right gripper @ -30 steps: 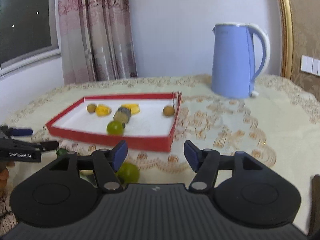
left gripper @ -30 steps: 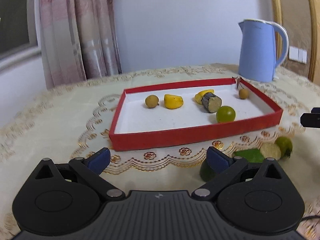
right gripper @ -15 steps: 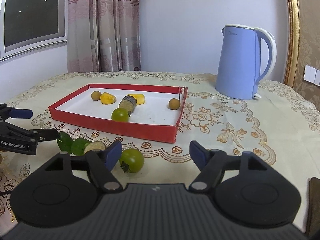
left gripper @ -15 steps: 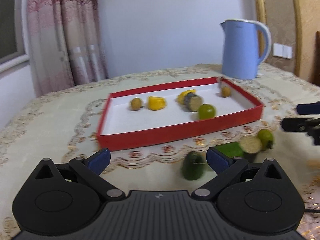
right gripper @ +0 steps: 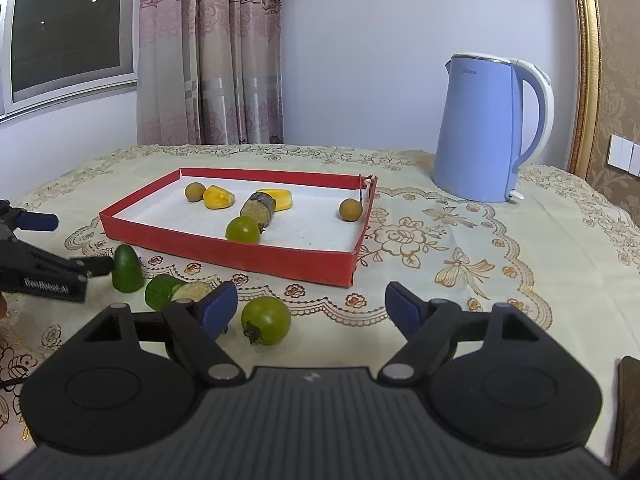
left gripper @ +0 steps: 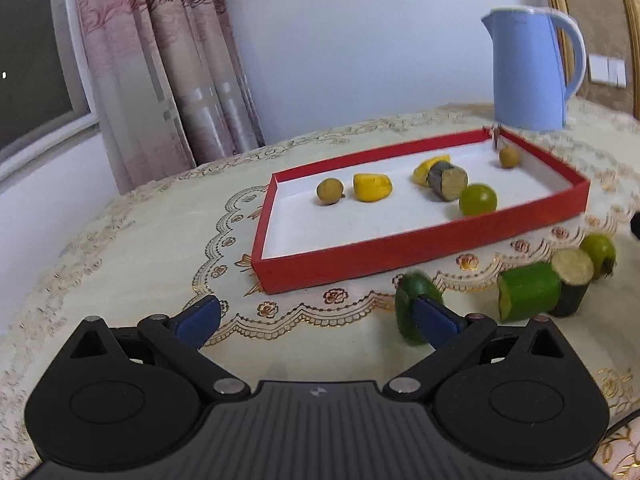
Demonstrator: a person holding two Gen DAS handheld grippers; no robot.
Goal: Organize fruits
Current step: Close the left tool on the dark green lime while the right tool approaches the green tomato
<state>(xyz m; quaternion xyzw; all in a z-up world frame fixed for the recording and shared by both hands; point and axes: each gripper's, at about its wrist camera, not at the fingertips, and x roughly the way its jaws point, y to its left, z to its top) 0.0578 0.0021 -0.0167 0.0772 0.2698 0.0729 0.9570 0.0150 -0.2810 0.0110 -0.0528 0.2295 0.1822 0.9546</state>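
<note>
A red tray (left gripper: 420, 246) (right gripper: 256, 258) holds two brown round fruits, two yellow pieces, a dark cut piece (left gripper: 447, 180) and a green round fruit (left gripper: 478, 199). On the cloth in front lie a green cucumber end (left gripper: 412, 300) (right gripper: 126, 268), a cut cucumber piece (left gripper: 528, 292) (right gripper: 164, 290), another cut piece (left gripper: 572, 276) and a green tomato (right gripper: 266, 320) (left gripper: 598, 250). My left gripper (left gripper: 316, 316) is open; its right finger sits just in front of the cucumber end. My right gripper (right gripper: 312, 308) is open, with the tomato between its fingers.
A blue kettle (left gripper: 532, 68) (right gripper: 488, 128) stands behind the tray at the right. A pink curtain (left gripper: 160, 68) and a window are behind the round table. The left gripper also shows at the left of the right wrist view (right gripper: 44, 268).
The left gripper has moved closer to the cucumber end, which now touches its right finger in view. The right gripper has edged toward the tomato. Both stay open.
</note>
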